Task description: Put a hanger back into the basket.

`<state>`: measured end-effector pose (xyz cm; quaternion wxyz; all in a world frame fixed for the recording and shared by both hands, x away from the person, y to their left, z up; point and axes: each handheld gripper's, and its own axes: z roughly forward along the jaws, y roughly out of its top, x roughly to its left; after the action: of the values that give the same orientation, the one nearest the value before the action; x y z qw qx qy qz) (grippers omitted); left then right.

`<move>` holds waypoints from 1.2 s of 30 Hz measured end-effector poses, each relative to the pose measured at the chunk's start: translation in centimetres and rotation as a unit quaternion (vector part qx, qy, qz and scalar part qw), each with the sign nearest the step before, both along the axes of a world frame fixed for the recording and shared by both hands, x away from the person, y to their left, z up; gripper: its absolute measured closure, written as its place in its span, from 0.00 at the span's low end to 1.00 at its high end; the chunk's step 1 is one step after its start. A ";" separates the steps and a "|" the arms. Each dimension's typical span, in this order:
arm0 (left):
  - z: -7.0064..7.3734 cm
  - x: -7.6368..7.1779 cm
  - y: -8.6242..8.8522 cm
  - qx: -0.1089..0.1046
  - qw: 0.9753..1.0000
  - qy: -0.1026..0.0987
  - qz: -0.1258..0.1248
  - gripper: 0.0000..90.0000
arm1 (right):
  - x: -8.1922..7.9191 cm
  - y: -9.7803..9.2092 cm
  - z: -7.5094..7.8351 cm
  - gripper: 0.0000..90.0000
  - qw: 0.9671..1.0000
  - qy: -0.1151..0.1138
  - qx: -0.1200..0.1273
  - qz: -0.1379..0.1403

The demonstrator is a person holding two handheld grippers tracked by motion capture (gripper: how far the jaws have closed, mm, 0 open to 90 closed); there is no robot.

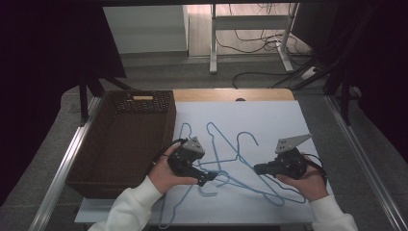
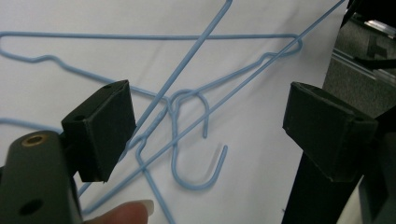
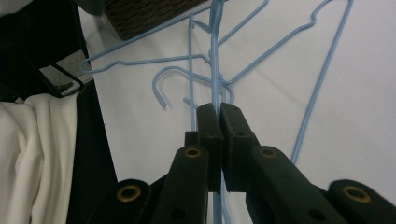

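- The brown wicker basket (image 1: 120, 139) sits just left of the left claw (image 1: 208, 179), on the left part of the bench (image 1: 269, 120); as far as the high view shows, its inside holds nothing, and a pale slot handle marks its far wall.
- No brand, label or readable writing can be made out on the basket, the claws or the wire.
- A tangle of light blue wire hangers (image 1: 235, 163) lies on the white bench top between the two claws and beyond them, their hooks and shoulders crossing one another.
- The left claw (image 2: 205, 126) stands wide, its two black pads well apart and holding nothing; two hanger hooks (image 2: 196, 154) lie on the bench in the gap ahead of it.
- The right claw (image 3: 219, 116) is pinched tight on one wire of the hangers (image 3: 215, 60), which runs straight out from between its pads toward the basket corner (image 3: 140, 14).
- In the high view the right claw (image 1: 257, 169) points left, toward the left claw, with the crossing wires between them.
- A white sleeve (image 3: 32, 158) lies to the left of the right claw.
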<state>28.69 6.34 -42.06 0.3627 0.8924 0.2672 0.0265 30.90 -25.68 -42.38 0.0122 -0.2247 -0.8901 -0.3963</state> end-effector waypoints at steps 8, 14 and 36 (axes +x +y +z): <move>-1.3 1.1 -1.8 0.006 1.000 -0.005 -0.004 0.25 | 0.0 -0.2 -0.1 0.97 1.000 0.006 0.003 0.003; -2.2 1.6 -2.7 0.016 1.000 -0.016 -0.010 0.31 | 0.0 -0.2 -0.2 0.97 1.000 0.008 0.005 0.008; -4.0 2.4 -4.5 0.061 0.994 -0.090 0.001 0.83 | 0.7 -0.6 -1.2 0.97 1.000 -0.002 0.004 -0.011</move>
<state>31.08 1.84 -46.03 0.3301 0.9066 0.2324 0.1229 31.55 -26.26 -43.62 0.0069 -0.2338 -0.8858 -0.4008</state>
